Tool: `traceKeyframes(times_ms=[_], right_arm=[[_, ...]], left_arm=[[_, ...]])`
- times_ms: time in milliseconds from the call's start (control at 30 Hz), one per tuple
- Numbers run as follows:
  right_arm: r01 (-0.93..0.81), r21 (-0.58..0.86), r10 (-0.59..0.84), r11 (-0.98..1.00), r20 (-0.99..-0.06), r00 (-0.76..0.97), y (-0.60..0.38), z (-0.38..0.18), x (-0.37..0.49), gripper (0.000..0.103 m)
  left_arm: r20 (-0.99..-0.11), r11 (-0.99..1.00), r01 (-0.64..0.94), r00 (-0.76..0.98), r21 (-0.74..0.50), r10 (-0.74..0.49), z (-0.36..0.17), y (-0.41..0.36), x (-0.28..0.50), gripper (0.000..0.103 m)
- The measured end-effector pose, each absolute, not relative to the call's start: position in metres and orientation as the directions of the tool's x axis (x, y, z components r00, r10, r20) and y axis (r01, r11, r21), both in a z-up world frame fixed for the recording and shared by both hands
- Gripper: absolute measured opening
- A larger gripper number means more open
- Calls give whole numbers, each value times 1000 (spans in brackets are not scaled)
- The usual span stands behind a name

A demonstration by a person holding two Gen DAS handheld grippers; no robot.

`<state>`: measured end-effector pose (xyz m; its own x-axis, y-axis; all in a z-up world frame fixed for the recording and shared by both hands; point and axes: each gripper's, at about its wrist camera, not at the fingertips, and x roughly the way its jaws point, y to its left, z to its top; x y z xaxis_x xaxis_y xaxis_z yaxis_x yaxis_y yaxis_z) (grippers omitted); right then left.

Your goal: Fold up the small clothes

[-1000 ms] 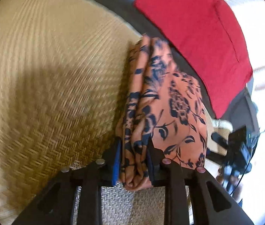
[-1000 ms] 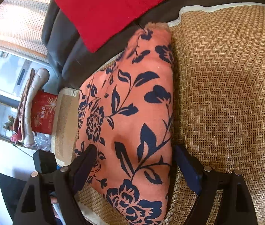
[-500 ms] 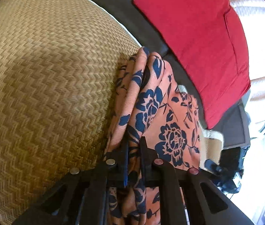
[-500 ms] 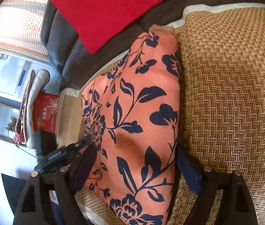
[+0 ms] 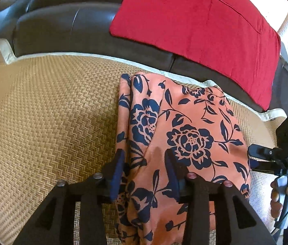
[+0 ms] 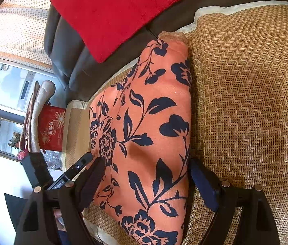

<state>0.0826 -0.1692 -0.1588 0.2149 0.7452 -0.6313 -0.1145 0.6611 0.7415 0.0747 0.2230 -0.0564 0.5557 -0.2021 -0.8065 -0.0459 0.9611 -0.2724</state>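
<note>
Left wrist view: one orange cloth printed with dark blue flowers (image 5: 184, 143) lies folded on one tan woven rattan mat (image 5: 52, 132), its far end close to the mat's pale cloth border. The left gripper (image 5: 145, 161) sits over the garment's near left part with its two blue-padded fingers (image 5: 117, 169) spread apart; a lengthwise fold of the fabric runs up between them, and neither pad visibly presses it. Behind the mat runs one dark grey leather sofa back (image 5: 66, 26), and one red rectangular cushion (image 5: 201, 26) leans against it. At the far right edge, the right gripper (image 5: 282, 157) shows as a black block held in a hand (image 5: 286, 196), just beside the garment's right edge; its fingers cannot be made out from here.

Right wrist view: the same single garment (image 6: 154, 132) stretches away from the camera, with the mat (image 6: 246, 112) to its right. The right gripper (image 6: 144, 175) has its two fingers (image 6: 203, 181) wide apart, straddling the cloth's near part with one finger near each side edge. The tip of the left gripper (image 6: 76, 168) pokes in just beside the left finger. Past the sofa's end stand one red printed bag (image 6: 51, 128) and a pale padded item (image 6: 40, 110) I cannot identify.
</note>
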Motion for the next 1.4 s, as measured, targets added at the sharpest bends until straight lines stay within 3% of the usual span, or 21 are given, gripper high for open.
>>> traceKeyframes(times_ms=[300,433,533,600,633,667,767,800,833,900,967,1033,1100,1133,1167,1233,1267,1400], right_arm=[[-126,742,748,659,-628,212,-170,-155,81,87],[-153,725,740,671,-641,204,-166,-153,82,87],[-187,692,717,697,-668,201,-157,-156,81,87],[-235,625,666,745,-719,198,-146,-154,80,76],[-240,590,634,771,-746,203,-143,-152,79,45],[-252,562,612,788,-759,221,-143,-148,77,35],[-263,517,577,815,-766,282,-146,-131,72,33],[-251,519,574,817,-766,289,-149,-131,72,33],[-225,535,580,814,-765,279,-151,-137,74,38],[-182,627,653,757,-724,220,-157,-154,78,66],[-186,681,705,708,-667,242,-161,-149,75,81],[-199,670,698,715,-673,244,-157,-147,75,86],[-211,634,668,744,-716,204,-143,-155,79,87],[-236,627,669,742,-715,203,-137,-154,79,80],[-237,610,651,756,-737,181,-131,-154,80,47],[-254,585,633,771,-749,197,-129,-143,79,35],[-275,571,628,774,-748,215,-130,-130,78,34],[-327,547,633,771,-714,298,-145,-74,72,32]], left_arm=[[-806,965,-33,557,-259,-197,-59,189,89,43],[-795,953,-14,555,-302,-244,-69,172,99,58],[-827,955,-11,502,-297,-252,-96,166,106,58],[-818,956,-7,520,-292,-246,-94,165,104,52],[-813,953,-3,524,-302,-256,-92,165,103,31],[-807,947,2,523,-320,-274,-90,166,103,15],[-783,926,-6,536,-377,-315,-83,173,102,15],[-784,924,-9,531,-383,-320,-85,175,102,16],[-796,926,-14,516,-377,-316,-88,177,102,28],[-804,933,-9,510,-360,-305,-90,180,101,37],[-789,930,-13,533,-368,-305,-84,184,95,61],[-780,922,5,531,-387,-330,-87,182,94,70],[-815,953,23,513,-301,-270,-94,166,95,69],[-815,963,28,527,-267,-241,-93,160,91,58],[-815,963,34,526,-266,-243,-91,155,90,38],[-799,948,34,529,-317,-285,-82,156,92,16],[-773,927,41,540,-373,-335,-73,157,92,15],[-695,909,109,611,-402,-380,-25,137,94,14]])
